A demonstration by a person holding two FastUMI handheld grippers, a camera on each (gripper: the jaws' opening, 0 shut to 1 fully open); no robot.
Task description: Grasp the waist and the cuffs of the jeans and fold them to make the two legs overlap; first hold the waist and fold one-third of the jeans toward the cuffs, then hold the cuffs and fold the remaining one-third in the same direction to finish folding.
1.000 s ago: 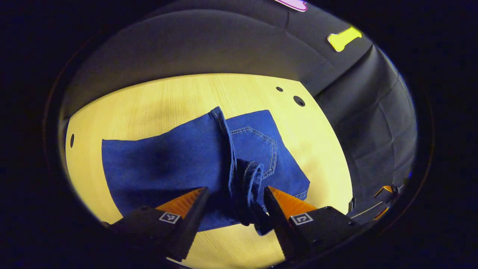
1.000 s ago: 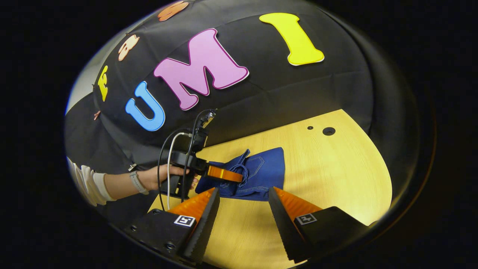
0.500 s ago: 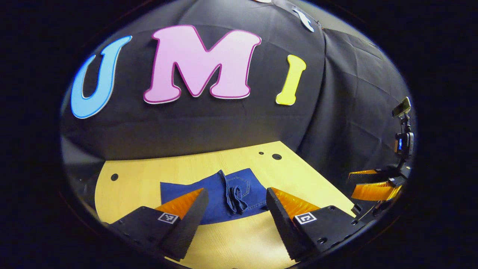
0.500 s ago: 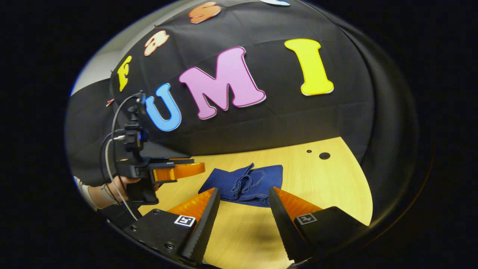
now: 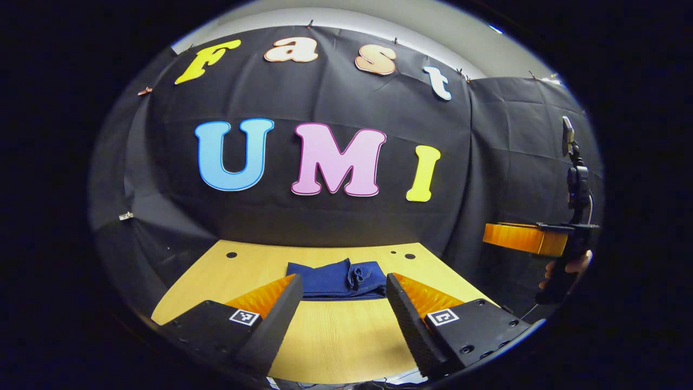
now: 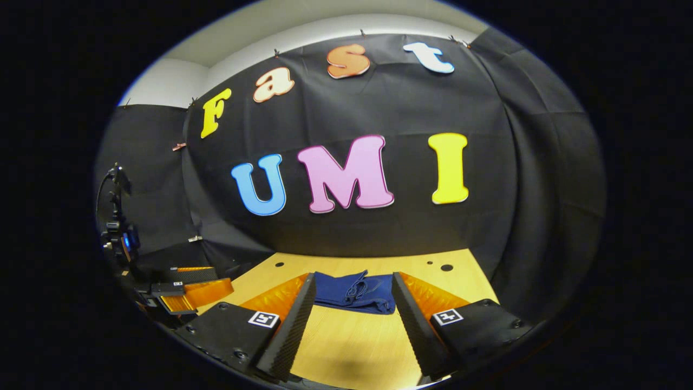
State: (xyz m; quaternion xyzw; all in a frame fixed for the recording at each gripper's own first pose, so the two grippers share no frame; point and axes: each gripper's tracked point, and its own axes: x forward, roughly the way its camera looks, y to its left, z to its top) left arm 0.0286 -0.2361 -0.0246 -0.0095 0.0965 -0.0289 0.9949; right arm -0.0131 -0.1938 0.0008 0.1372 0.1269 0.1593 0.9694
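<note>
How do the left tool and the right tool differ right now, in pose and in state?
Pose: seen from the right gripper view, the left tool sits low, near the table level; seen from the left gripper view, the right tool is raised well above it. Hand: fingers show on the right tool's handle; the left tool's hand is not visible. Shared: both are open, hold nothing, and stand apart from the folded jeans.
</note>
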